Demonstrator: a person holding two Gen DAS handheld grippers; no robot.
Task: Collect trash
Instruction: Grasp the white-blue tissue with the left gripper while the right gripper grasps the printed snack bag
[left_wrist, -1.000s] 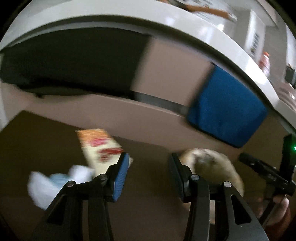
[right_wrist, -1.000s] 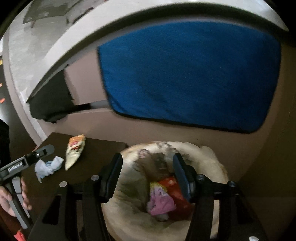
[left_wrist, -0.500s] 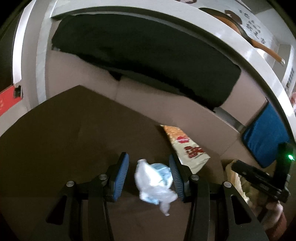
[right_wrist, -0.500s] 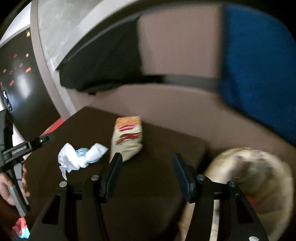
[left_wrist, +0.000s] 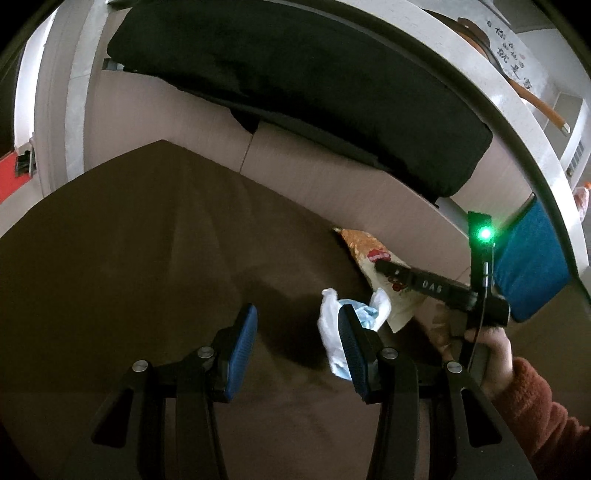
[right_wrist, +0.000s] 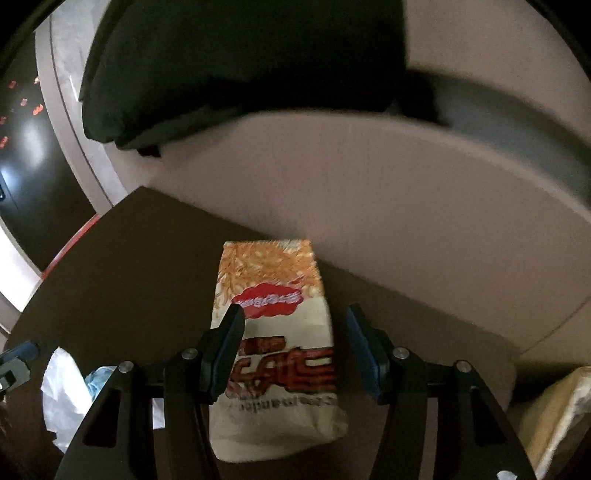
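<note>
Snack bag (right_wrist: 273, 332) between open jaws

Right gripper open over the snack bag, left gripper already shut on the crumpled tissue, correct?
Not quite. The left gripper is open too; the crumpled tissue lies by its right finger, ungrasped, per the left wrist view. The right gripper is open over the snack bag.
</note>
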